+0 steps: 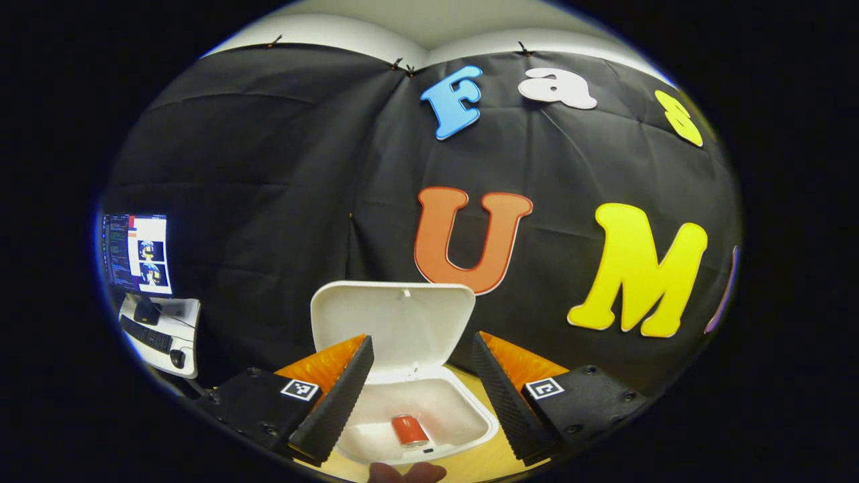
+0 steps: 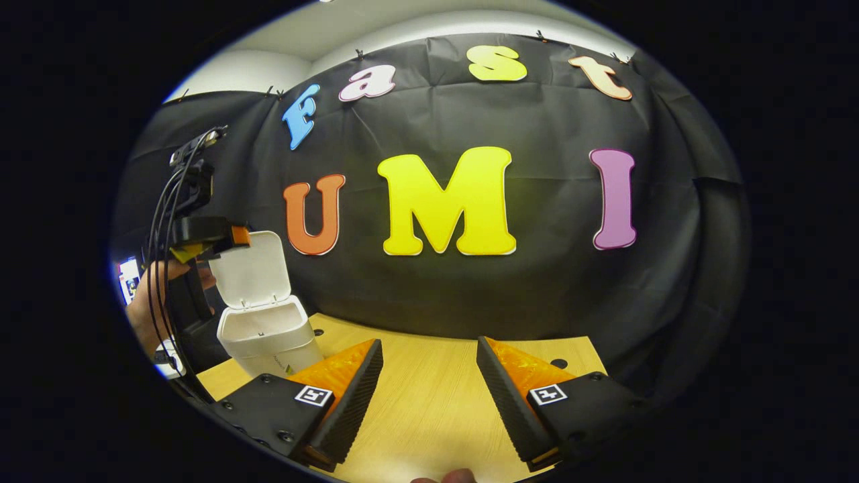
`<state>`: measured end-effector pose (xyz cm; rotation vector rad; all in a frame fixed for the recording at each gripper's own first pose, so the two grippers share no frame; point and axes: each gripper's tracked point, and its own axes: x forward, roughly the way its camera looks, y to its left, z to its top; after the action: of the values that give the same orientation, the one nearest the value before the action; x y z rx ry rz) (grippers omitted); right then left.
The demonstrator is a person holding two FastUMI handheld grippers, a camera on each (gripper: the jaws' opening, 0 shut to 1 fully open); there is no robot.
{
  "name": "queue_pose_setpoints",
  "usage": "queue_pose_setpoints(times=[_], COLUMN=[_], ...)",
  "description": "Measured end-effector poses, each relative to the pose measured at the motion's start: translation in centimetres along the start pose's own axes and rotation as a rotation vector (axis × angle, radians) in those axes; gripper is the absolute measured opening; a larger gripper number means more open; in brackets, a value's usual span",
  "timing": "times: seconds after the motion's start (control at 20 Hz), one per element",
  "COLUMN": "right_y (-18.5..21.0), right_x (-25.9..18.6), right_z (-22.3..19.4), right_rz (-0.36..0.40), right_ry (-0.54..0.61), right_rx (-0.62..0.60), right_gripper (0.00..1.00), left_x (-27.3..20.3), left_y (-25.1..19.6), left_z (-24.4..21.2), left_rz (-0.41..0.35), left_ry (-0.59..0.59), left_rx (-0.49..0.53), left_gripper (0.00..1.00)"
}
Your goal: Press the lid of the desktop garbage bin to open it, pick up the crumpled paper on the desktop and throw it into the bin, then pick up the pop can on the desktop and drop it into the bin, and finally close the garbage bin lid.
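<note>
The left gripper (image 1: pixel 419 382) hangs above the bin (image 1: pixel 463 419) with its fingers spread wide and nothing between them. The lid (image 1: pixel 392 322) stands open, upright behind the bin's mouth. Down inside the bin lies the can (image 1: pixel 409 431), on its side on the white bottom. I cannot find the paper in the bin from this angle; it may be hidden under the near wall, so I cannot tell.

In the right gripper view the right gripper (image 2: pixel 429 382) is also spread and empty, held over the bare wooden table (image 2: pixel 429 402), well apart from the bin (image 2: pixel 268 335), which stands far to its left near the table's edge. There the left gripper (image 2: pixel 201 235) shows too, with a hand (image 2: pixel 144 305) under it, just beside the lid (image 2: pixel 251 268).

My judgement: the can is dropped, so the step in hand is the last one, to close the lid. The next move asks the left gripper to go behind or over the top edge of the lid and push it forward and down until it shuts, without tipping the light bin
</note>
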<state>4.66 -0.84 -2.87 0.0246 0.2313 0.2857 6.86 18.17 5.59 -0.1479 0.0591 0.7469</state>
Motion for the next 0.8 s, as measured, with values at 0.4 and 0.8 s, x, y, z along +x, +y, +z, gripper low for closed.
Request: queue_pose_setpoints(times=[0.4,0.8], right_y=[1.0,3.1], right_x=[2.3,3.1], right_z=[1.0,1.6], right_rz=[0.069,0.105], right_ry=[0.028,0.038], right_rx=[-0.007,-0.006], right_gripper=[0.9,0.91], left_x=[4.6,9.7], left_y=[1.1,2.2], left_z=[5.5,3.8], left_rz=[0.135,0.171], left_ry=[-0.107,-0.048], left_rx=[0.043,0.075], left_gripper=[0.94,0.94])
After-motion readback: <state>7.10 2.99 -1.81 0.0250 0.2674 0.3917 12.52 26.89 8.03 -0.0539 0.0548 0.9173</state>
